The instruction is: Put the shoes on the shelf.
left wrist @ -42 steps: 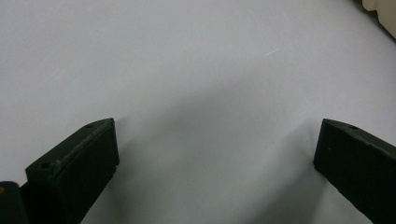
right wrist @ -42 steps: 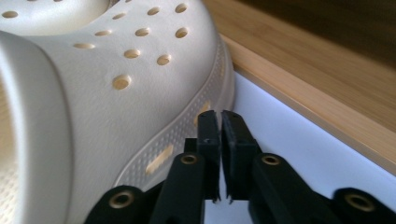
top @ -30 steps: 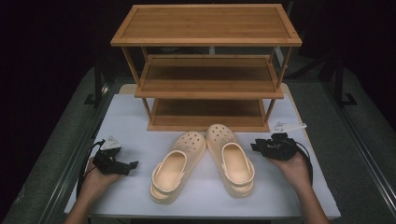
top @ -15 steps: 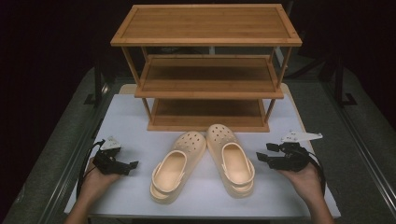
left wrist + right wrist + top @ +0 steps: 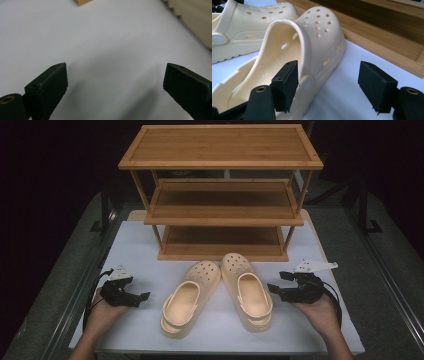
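As seen from the high view, two cream clogs lay toes toward the wooden rack (image 5: 220, 210), presumably staged for shelving; the right gripper (image 5: 280, 282) was held just beside the right clog (image 5: 247, 292), its jaws having just been opening, empty. In the left gripper view, wide empty jaws were seen over bare table (image 5: 105, 45). In the right gripper view, the clog's (image 5: 312, 47) side wall was seen between the parted pads, ungripped.

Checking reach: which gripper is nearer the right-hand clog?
Right. The right gripper sits just beside the right-hand clog, jaws open toward it. The left gripper is beyond the other clog.
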`<action>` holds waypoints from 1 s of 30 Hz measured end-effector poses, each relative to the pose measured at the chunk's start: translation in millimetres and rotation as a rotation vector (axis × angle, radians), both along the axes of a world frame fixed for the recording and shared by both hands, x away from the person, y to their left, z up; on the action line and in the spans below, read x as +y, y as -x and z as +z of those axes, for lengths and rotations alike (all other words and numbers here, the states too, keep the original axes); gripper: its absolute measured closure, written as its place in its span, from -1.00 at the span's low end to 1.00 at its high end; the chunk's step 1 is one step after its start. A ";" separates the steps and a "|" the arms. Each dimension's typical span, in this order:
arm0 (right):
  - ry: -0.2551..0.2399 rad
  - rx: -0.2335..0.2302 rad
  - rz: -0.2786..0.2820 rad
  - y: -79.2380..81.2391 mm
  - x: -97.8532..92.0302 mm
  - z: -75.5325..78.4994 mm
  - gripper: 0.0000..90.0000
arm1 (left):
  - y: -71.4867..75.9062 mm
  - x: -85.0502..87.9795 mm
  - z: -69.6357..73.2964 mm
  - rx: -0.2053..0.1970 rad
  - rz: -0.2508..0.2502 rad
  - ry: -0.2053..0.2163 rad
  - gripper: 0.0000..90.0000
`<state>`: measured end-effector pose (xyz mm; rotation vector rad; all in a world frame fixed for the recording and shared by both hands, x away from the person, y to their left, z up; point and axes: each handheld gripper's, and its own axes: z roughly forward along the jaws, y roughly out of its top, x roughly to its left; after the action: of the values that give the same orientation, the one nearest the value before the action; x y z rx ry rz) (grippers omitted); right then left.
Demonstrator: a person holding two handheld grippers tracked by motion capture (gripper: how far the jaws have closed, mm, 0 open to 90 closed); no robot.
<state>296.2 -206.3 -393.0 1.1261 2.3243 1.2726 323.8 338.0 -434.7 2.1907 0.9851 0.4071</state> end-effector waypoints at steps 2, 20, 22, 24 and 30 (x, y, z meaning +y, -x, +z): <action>-0.003 0.000 0.005 -0.4 3.2 -0.2 -0.30 | 2.4 -6.8 8.1 -0.013 -0.025 0.021 -0.87; -0.001 -0.005 0.029 -3.5 17.4 -1.5 -0.35 | 24.7 -69.6 59.2 -0.067 -0.274 0.178 -0.44; -0.003 -0.003 0.027 -3.2 17.9 -1.3 -0.36 | 22.8 -76.8 60.6 -0.063 -0.288 0.172 -0.41; -0.005 -0.007 0.029 -3.0 18.6 -0.7 -0.36 | 20.8 -82.0 60.1 -0.059 -0.296 0.166 -0.30; -0.020 0.001 0.029 -6.6 19.8 -0.9 -0.37 | 12.0 -96.3 55.4 -0.031 -0.332 0.142 -0.03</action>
<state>302.8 -186.5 -393.9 1.1033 2.3422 1.3087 311.8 241.7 -379.3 2.1592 0.5978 0.2086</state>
